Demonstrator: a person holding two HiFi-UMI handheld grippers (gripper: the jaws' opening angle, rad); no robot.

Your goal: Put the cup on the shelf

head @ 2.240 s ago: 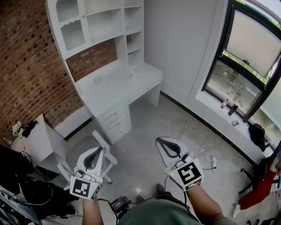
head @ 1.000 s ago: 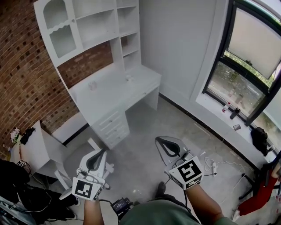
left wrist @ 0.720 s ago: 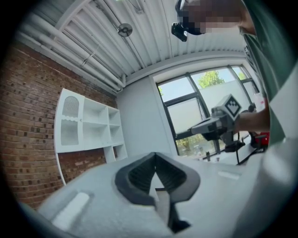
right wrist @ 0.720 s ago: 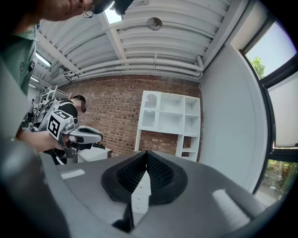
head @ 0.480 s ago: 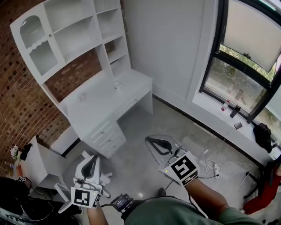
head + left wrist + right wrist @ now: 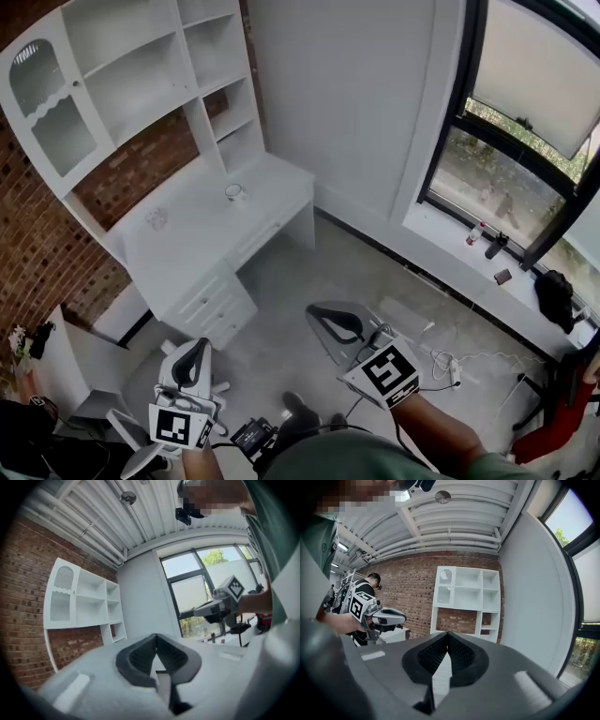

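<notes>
Brick-walled room with grey floor, seen from above.

- Running down far left: brick wall (image 6: 37,234), red.
- Standing against it: shelf unit (image 6: 122,66), white, with open compartments and an arched panel at upper left.
- Sitting beneath the unit: desk (image 6: 187,248), white, with drawers (image 6: 211,305) facing the floor (image 6: 356,262).
- Resting on left part of desk top: small pale item (image 6: 157,218), possibly glass, too small for telling.
- Standing right of that item, toward back of desk top, just below the lowest right-hand compartments: cup (image 6: 234,192), white, upright, not yet on the shelf.
- Hovering low in foreground: left gripper (image 6: 198,347), pointing toward the desk. Claw pressing together tip to tip, gripping nothing, well apart from cup.
- Hanging right of it: right gripper (image 6: 323,319), marker cube facing up. Claw likewise meeting tip to tip around nothing, well apart from cup.
- Trailing over floor further right: cables (image 6: 448,361), white.
- Filling right wall: window (image 6: 525,122), black-framed.
- Standing on sill (image 6: 441,225): bottles (image 6: 483,239), small.
- Lying at far right: bag (image 6: 555,295), black.

Left gripper view: looking past closed claw at shelf unit and brick wall, right gripper crossing before window.

Right gripper view: looking past closed claw at shelf unit, left gripper showing at left.
</notes>
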